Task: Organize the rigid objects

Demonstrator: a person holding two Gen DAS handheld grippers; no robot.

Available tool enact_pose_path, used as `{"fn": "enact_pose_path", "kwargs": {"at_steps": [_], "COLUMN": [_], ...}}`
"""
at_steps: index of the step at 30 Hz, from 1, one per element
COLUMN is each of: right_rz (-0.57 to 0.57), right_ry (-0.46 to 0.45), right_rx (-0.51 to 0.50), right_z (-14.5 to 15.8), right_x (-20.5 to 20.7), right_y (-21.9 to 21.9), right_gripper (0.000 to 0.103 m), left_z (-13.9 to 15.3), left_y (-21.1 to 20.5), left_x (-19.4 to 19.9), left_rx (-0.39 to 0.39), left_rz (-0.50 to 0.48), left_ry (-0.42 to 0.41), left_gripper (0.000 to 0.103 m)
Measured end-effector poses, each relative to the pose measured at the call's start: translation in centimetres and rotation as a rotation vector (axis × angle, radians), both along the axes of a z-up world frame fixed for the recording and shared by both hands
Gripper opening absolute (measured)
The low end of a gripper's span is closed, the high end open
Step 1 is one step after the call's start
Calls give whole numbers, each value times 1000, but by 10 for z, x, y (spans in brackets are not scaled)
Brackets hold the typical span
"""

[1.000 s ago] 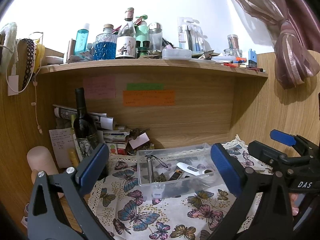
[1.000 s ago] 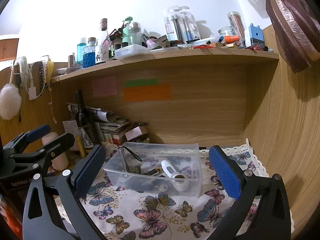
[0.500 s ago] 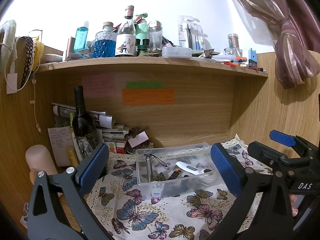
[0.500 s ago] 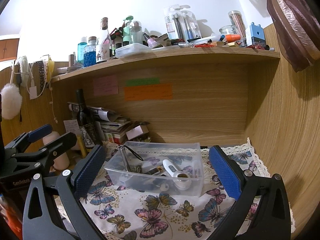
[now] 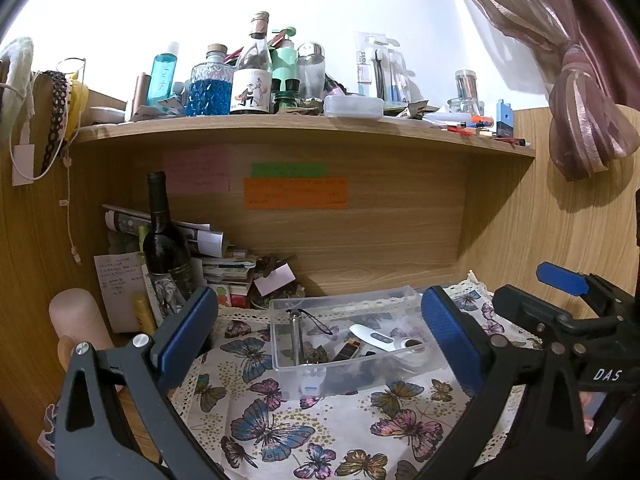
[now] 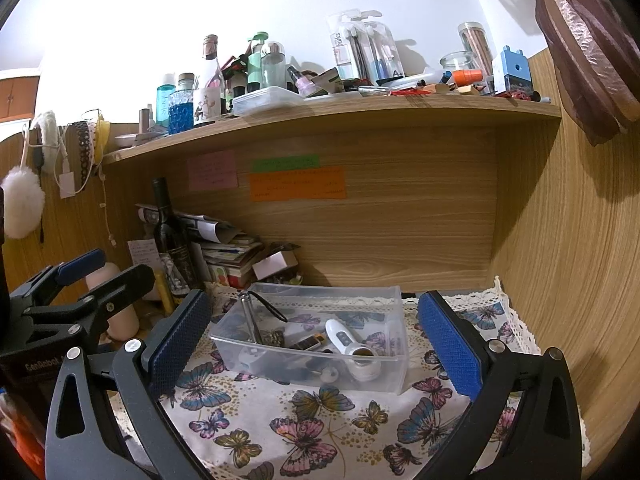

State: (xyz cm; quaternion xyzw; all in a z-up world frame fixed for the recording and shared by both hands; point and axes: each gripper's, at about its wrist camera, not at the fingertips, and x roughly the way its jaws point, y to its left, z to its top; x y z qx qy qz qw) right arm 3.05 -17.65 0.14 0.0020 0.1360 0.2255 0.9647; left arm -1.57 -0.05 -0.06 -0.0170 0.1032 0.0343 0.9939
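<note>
A clear plastic bin (image 5: 280, 344) (image 6: 394, 372) sits on a butterfly-print cloth (image 5: 280, 432) (image 6: 304, 432) under a wooden shelf. Inside it lie a white handheld device (image 5: 374, 336) (image 6: 340, 336), a metal rod with a black strap (image 5: 297, 332) (image 6: 250, 320), and small dark items. My left gripper (image 5: 320, 328) is open and empty, held back from the bin. My right gripper (image 6: 314, 332) is open and empty, also short of the bin. Each gripper shows in the other's view: the right (image 5: 568, 320), the left (image 6: 80, 292).
A dark wine bottle (image 5: 164, 240) (image 6: 174, 240), stacked papers and a small box (image 5: 276, 280) crowd the back left. A pink cylinder (image 5: 78, 320) stands at the far left. The top shelf (image 5: 304, 128) (image 6: 360, 112) holds several bottles and boxes. Wood walls close both sides.
Both grippers have drawn slightly back and up from the bin, which now sits a little lower and smaller in view. Both jaws stay open; nothing in the bin has moved.
</note>
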Motion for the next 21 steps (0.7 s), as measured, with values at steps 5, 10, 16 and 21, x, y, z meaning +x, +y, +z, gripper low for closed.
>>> {"fn": "enact_pose_path", "kwargs": {"at_steps": [5, 10, 16, 21], "right_rz": [1, 1, -1, -1], "right_ry": [3, 4, 9, 13], "right_rx": [-1, -2, -2, -1], "right_z": [0, 0, -2, -3], "right_x": [1, 1, 2, 3], "right_y": [0, 1, 2, 2], "right_gripper": [103, 103, 103, 103], "left_z": [0, 1, 1, 0], "left_y": [-5, -3, -3, -2], "left_x": [0, 2, 2, 3], "left_rx": [12, -5, -7, -14], "left_rz": [-10, -24, -20, -21], "left_ry": [0, 15, 15, 19], "left_gripper": [103, 103, 103, 103]}}
